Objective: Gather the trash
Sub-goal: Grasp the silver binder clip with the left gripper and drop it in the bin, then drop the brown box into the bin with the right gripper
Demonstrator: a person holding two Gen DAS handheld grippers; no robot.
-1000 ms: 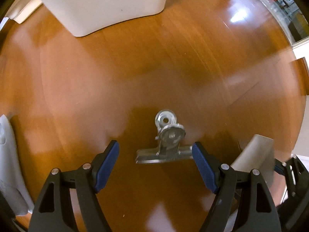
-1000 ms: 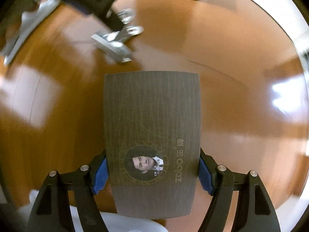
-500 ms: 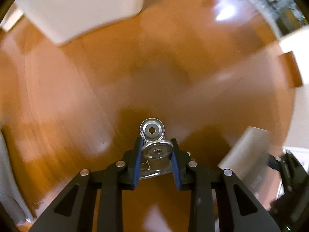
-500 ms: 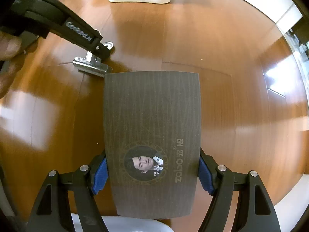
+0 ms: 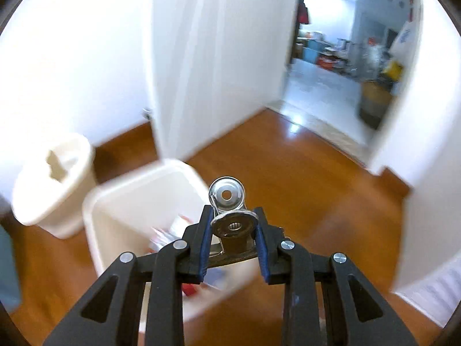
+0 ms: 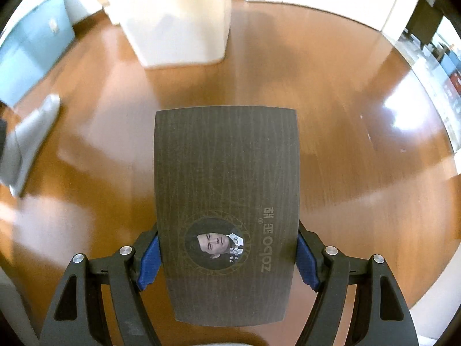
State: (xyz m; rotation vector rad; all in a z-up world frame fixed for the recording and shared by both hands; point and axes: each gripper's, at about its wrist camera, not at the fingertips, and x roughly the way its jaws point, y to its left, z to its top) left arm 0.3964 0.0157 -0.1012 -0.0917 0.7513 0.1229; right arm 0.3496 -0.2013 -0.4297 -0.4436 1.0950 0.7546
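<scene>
Transport is the step in hand, judging by both views: each tool already carries a piece of trash, and neither piece is in a bin yet.

In the left wrist view, the left tool is clamped narrow on a metal bulldog clip, its blue pads pressing the clip's body from either side while the round handle loops stick up toward 12 o'clock. Just beyond the clip, at about 9 to 10 o'clock of it, stands an open white bin with some blurred wrappers and a red scrap inside. A second, rounder cream bin with a swing lid sits further out at 9 o'clock, against the wall. The wooden floor runs on to an open doorway at 1 o'clock.

In the right wrist view, the right tool grips a flat dark box printed with a portrait and the word "zobo", pads on its two long edges. It points down at the floor, with a white bin at 11 to 12 o'clock, well apart from the box.

The next move probably calls for carrying the clip forward and left until it hangs over the open bin's mouth, then spreading the pads to drop it. The box would need a longer reach forward before release.
</scene>
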